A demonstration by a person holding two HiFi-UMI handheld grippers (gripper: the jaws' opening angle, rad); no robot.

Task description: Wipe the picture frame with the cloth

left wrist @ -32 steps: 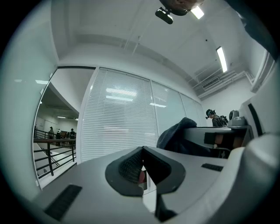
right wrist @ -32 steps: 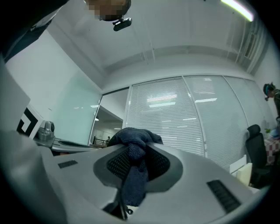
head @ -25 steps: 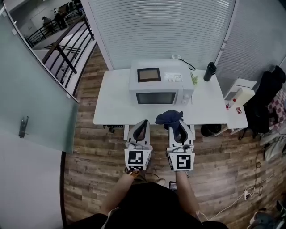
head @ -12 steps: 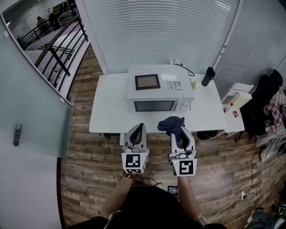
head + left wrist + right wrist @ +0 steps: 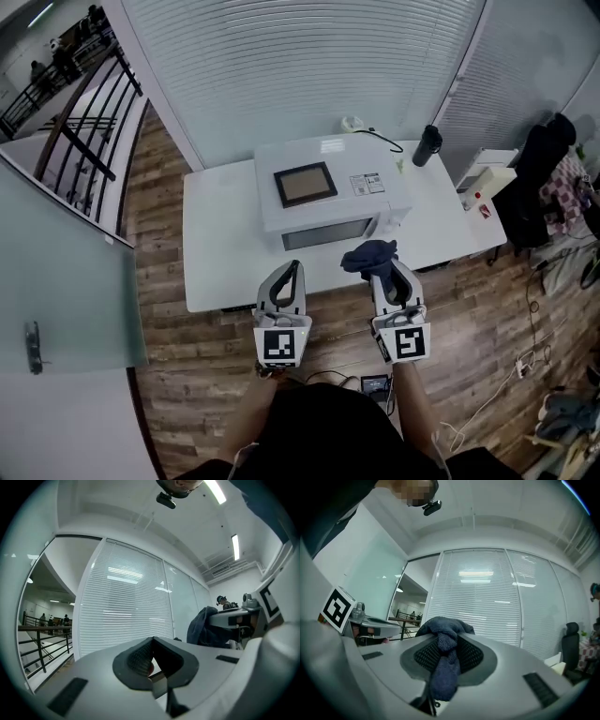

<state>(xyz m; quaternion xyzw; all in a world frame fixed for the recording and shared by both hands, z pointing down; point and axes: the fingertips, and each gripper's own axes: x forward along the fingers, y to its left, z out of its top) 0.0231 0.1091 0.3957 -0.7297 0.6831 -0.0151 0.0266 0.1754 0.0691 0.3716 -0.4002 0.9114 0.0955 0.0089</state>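
The dark-framed rectangular picture frame (image 5: 305, 185) lay flat, face up, on top of the white microwave oven (image 5: 380, 199), which stood on the white worktop (image 5: 220, 244). Its long axis ran across the head view, with the right end tilted slightly away from the person. The left claw (image 5: 293, 269) was fully closed with nothing in it. The right claw (image 5: 384, 275) was nearly closed, pinching a bunched dark blue knitted cloth (image 5: 367, 255) just before the microwave's front.

Left tool (image 5: 294, 266), right tool (image 5: 379, 266) nearer microwave (image 5: 328, 232)
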